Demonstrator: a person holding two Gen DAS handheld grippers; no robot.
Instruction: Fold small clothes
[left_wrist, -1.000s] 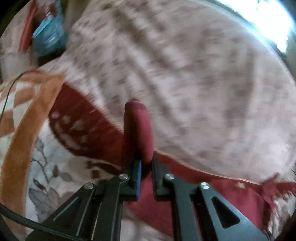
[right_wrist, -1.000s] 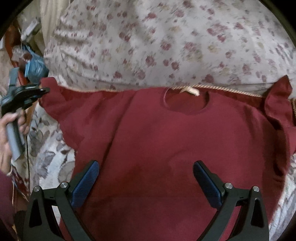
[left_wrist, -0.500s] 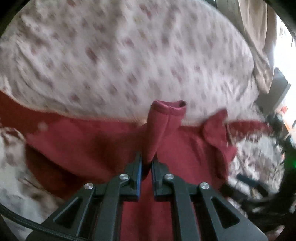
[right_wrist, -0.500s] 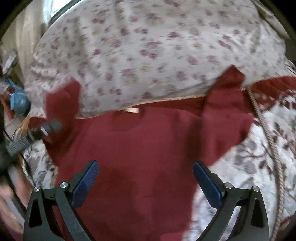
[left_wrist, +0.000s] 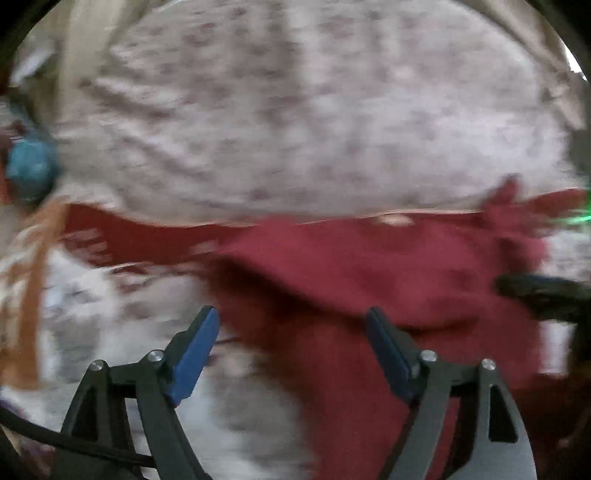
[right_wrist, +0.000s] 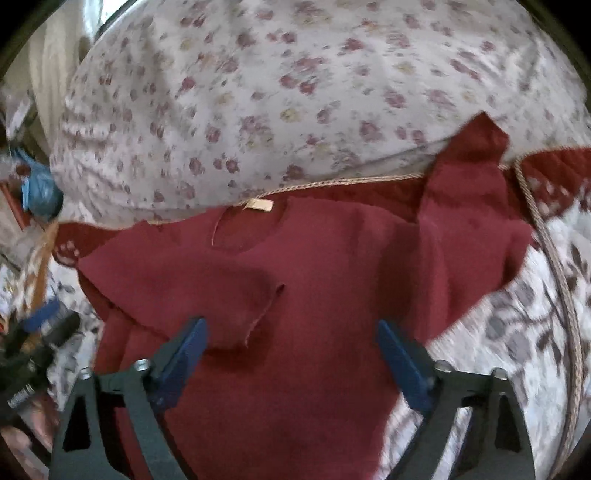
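The unfolded right sleeve (right_wrist: 476, 221) lies up and right of the right hand-held gripper (right_wrist: 291, 354), nearer than the left, whose jaws have just spread and dropped the other sleeve (right_wrist: 192, 284); both stand spread and empty.

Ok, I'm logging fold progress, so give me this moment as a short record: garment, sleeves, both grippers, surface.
garment: dark red shirt, lying flat, neck label at the far edge
left sleeve: folded in over the chest
right sleeve: still spread outward
left gripper: jaws just opened, sleeve released, nothing between them
right gripper: open, closing slightly, above the shirt, gripping nothing
surface: leaf-print bedcover, floral pillow behind
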